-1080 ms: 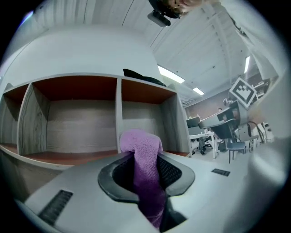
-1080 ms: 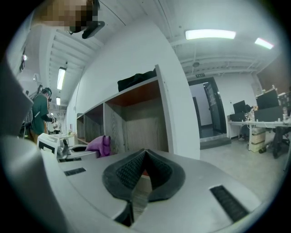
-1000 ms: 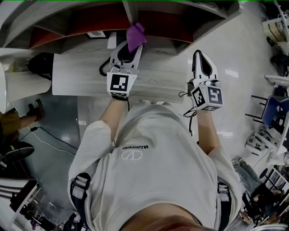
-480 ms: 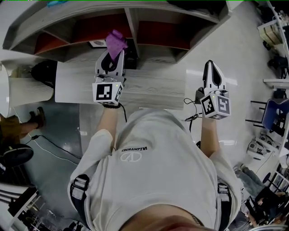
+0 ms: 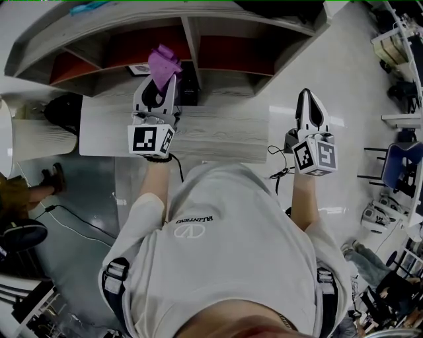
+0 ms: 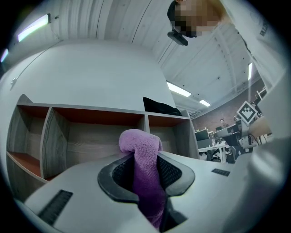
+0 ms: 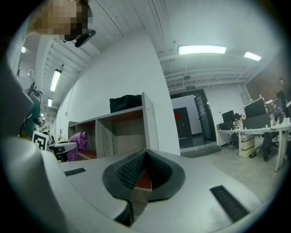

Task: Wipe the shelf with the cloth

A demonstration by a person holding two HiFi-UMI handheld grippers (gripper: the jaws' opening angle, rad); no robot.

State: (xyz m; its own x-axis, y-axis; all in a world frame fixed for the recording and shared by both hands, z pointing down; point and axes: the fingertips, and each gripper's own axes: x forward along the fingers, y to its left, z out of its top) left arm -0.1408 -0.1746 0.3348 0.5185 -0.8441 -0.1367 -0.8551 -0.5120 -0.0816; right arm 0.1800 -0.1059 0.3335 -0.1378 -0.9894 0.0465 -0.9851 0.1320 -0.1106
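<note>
Your left gripper (image 5: 160, 82), at 11 o'clock, has its jaws clenched on the purple cloth (image 5: 162, 63) before the shelf (image 5: 190, 30). Your right gripper (image 5: 310, 105), at 1 o'clock, has its jaws closed on nothing. Your shirt (image 5: 225, 264) reads VALENTINO.

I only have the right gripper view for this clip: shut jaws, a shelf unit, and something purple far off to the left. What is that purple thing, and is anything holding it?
Observer: It is a purple cloth, clamped between the left gripper's jaws, with its top bunched above them.
Operator: Is it on the shelf?
Observer: The head view shows it raised in front of the shelf unit, just left of the upright divider. I cannot tell whether it touches.
Operator: And what is below my gripper?
Observer: A wood-grain tabletop stands before the shelf, but the right gripper appears to be past its right edge.
</note>
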